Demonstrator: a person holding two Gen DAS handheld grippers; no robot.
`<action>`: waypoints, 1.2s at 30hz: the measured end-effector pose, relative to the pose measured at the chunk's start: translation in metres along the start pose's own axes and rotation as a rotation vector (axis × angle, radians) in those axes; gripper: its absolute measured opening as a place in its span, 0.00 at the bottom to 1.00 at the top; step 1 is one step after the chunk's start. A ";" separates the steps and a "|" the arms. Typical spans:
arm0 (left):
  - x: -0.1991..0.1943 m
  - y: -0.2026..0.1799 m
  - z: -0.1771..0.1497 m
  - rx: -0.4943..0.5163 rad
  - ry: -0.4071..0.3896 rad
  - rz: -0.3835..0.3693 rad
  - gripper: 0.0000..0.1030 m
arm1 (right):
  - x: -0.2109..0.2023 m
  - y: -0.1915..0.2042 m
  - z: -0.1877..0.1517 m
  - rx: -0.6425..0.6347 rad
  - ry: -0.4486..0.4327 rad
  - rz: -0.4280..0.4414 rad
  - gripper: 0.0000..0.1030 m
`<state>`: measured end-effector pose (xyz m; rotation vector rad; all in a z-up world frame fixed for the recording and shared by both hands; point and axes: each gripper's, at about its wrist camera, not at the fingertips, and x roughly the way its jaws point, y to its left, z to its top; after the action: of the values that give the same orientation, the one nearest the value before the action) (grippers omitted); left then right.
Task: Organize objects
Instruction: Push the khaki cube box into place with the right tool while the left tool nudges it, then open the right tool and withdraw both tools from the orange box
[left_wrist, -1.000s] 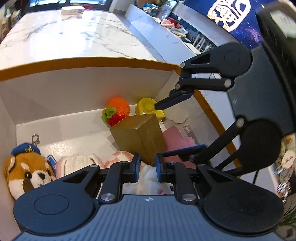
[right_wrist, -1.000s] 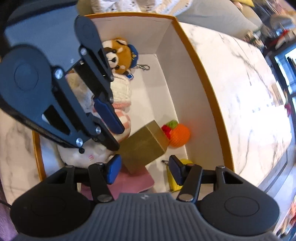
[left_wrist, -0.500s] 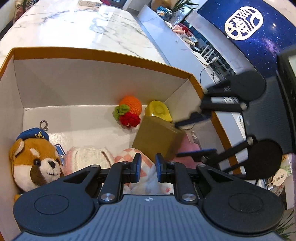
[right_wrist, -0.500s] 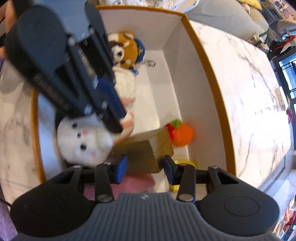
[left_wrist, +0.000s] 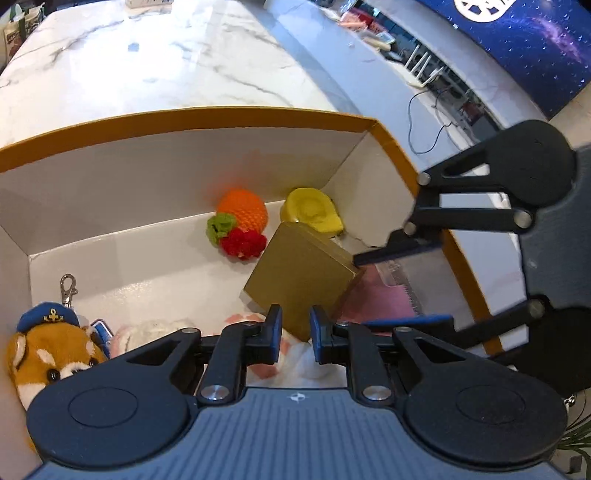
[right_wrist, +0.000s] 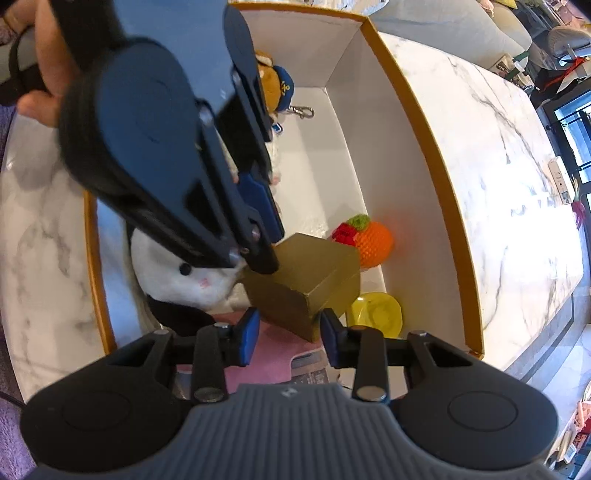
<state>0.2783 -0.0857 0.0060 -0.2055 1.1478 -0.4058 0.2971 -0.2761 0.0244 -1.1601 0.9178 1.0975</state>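
A: Why is the right gripper (right_wrist: 289, 334) closing?
B: The gold box (right_wrist: 308, 280) sits tilted between its jaws; I can't tell if the pads touch it.
A: And the left gripper (left_wrist: 295, 334)?
B: Nearly shut, empty. The knitted orange (left_wrist: 242, 216) lies at the gold box's eleven o'clock, inside the carton (left_wrist: 184, 173).

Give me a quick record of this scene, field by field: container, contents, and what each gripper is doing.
container: white cardboard box with orange rim
contents: gold box, crocheted orange fruit, yellow dish, brown plush with blue cap, white plush
right gripper: closing around gold box corner
left gripper: nearly shut, empty
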 end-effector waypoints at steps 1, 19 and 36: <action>0.003 -0.003 0.002 0.031 0.019 0.019 0.13 | 0.002 -0.001 0.003 0.004 -0.007 0.004 0.37; -0.037 0.019 -0.003 -0.075 -0.169 0.011 0.10 | 0.016 -0.031 0.012 0.241 -0.135 0.006 0.55; -0.003 0.019 -0.003 -0.168 -0.116 -0.046 0.12 | 0.027 -0.031 0.011 0.710 -0.017 0.066 0.42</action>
<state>0.2783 -0.0672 0.0003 -0.3986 1.0648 -0.3338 0.3336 -0.2624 0.0081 -0.5347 1.2067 0.7283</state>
